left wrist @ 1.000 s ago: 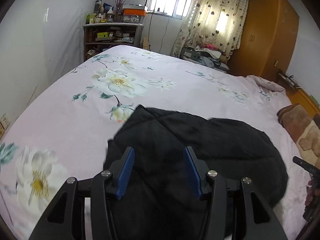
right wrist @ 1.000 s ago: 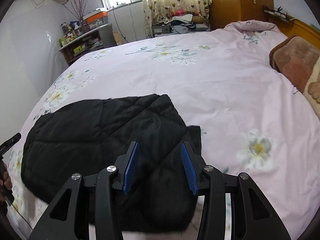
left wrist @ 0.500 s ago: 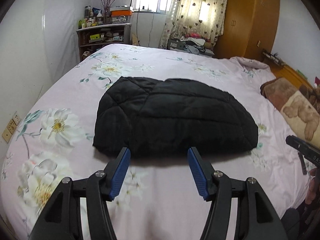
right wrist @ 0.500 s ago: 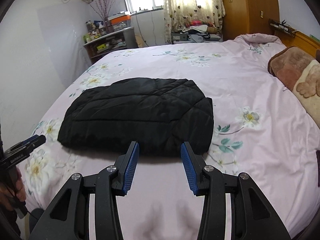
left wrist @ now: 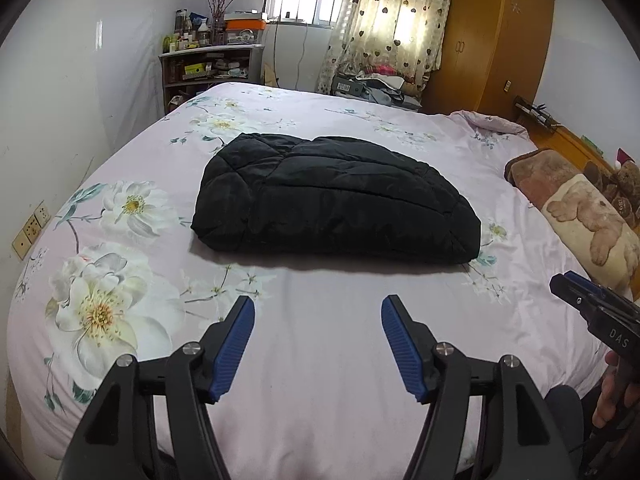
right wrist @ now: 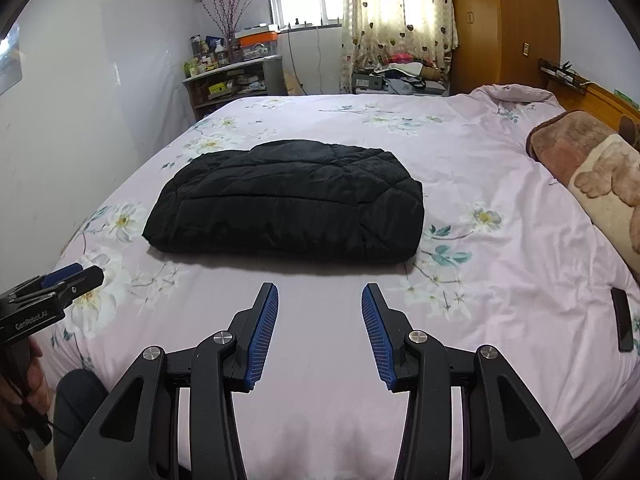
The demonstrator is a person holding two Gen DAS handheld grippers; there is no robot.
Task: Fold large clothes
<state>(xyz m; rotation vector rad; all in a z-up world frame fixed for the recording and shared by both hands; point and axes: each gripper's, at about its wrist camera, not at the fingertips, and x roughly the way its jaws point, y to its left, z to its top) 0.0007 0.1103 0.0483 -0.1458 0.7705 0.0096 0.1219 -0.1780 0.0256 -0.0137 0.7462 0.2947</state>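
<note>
Jacket (left wrist: 336,196), black, quilted, lies folded into a thick flat bundle near the middle of the bed (left wrist: 320,360), resting on the floral pink cover. Nothing touches it.

Left gripper (left wrist: 318,328) hangs above bare cover between the jacket and the near edge of the bed; jaws opening, nothing between them. Right gripper (right wrist: 319,312) likewise over the near edge, apart from the jacket; jaws parted and empty. Each gripper shows at the margin of the other's view, held in a hand (left wrist: 612,396).

Brown blanket (right wrist: 588,176) at the right edge of the bed. Dark flat object (right wrist: 622,320) near the right near corner; cannot identify.
</note>
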